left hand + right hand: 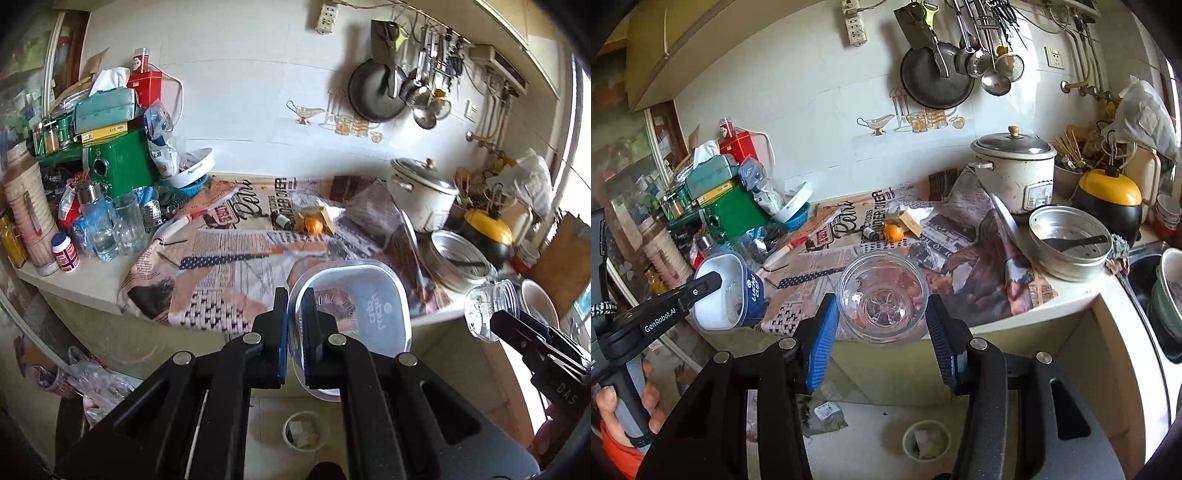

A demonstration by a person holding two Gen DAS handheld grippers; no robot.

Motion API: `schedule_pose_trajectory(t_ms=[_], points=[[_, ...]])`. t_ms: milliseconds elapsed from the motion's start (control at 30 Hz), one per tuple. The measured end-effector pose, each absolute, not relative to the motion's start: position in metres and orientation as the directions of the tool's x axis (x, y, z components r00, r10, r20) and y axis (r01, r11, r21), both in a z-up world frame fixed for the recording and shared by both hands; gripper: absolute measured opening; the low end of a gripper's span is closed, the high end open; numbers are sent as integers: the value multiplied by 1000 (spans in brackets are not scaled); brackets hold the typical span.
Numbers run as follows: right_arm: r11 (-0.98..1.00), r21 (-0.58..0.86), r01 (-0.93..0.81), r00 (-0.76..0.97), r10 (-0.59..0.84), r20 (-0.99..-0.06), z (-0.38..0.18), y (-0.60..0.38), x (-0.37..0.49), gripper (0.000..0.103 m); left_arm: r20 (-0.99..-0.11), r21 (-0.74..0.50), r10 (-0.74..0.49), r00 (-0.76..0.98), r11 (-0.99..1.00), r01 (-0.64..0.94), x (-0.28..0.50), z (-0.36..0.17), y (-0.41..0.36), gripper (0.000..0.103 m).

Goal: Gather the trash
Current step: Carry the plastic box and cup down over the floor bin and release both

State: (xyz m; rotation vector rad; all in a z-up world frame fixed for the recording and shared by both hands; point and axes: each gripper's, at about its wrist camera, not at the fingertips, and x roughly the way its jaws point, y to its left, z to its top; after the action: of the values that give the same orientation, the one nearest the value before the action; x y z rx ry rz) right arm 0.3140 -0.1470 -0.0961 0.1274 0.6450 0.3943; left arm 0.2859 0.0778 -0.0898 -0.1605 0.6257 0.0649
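**Mei:** Left wrist view first: why is the left gripper (pixel 294 310) pinched so tight?

**Tom:** Its blue pads are pressed onto one thin wall of the clear, square-cornered plastic takeaway tub (pixel 351 314), one pad inside and one outside. A rim pinch is probably the only way to grasp something that wide. The tub hangs off the front edge of the newspaper-print cloth (pixel 221 266), out over the floor.

**Mei:** And the other hand?

**Tom:** The right gripper (pixel 882 325) is spread wide around a clear round plastic jar (pixel 882 295), mouth facing the camera. The pads sit at its two sides; whether they actually bear on it, I cannot tell for certain, though the jar is off the counter, so I judge it held.

**Mei:** Why bring both out past the counter?

**Tom:** Below, on the floor, stands a small pale round bin (pixel 926 439) with scraps in it. Both containers are near, but not squarely over it, I think.

**Mei:** Anything left?

**Tom:** A small orange fruit (pixel 894 232) and a tan carton (pixel 910 220) remain on the cloth.
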Motion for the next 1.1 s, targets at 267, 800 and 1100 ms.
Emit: schedule_pose_trajectory(t_ms=[267,800,1100], points=[[926,243,-289,700,377,-607,-106,-138,271,45,-651,-128,-30,758,989,-70,251,-112,79,5],[937,206,-282,508,328,-796,-252,-179,312,45,-834,-164,-26,551,965,-203,288,-300,35,5],[949,125,-289,400,238,-885,-406,-187,358,45,-900,-143,-7,435,949,-280,305,-444,30,5]])
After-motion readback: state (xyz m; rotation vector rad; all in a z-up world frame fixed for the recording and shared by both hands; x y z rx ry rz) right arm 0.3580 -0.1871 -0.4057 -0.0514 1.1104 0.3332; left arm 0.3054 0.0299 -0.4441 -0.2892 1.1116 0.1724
